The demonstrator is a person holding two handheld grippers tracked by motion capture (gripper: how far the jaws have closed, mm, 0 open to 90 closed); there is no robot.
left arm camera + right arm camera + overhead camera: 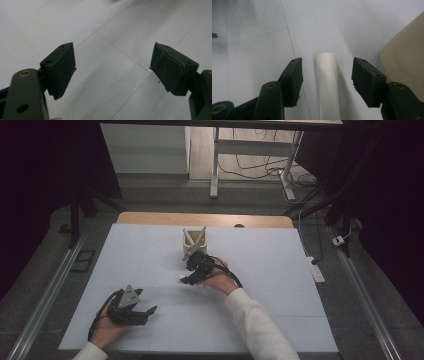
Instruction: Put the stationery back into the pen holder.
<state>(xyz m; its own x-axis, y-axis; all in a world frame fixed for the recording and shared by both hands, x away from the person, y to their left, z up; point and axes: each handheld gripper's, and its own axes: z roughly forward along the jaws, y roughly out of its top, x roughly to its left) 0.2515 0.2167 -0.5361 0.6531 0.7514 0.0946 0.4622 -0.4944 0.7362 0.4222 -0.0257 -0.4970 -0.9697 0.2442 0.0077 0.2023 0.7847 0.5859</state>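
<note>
White tube lying flat on the pale counter, and the right gripper is parked right over it, jaws spread wide with the tube running lengthwise down the gap. Neither pad touches it yet, there's daylight on both sides. Just off to one side sits a cream cup with a couple of sticks poking out of it, so my guess is the tube is meant to go in there too.

Left gripper is resting near the front edge of the counter, well away from the action, jaws also wide open with nothing but bare counter between them.

Looks to me like the pick-up step, right before the squeeze. Next move probably needs the right one to drop a touch lower and pinch evenly, since a round tube could roll off sideways if one pad lands first.
</note>
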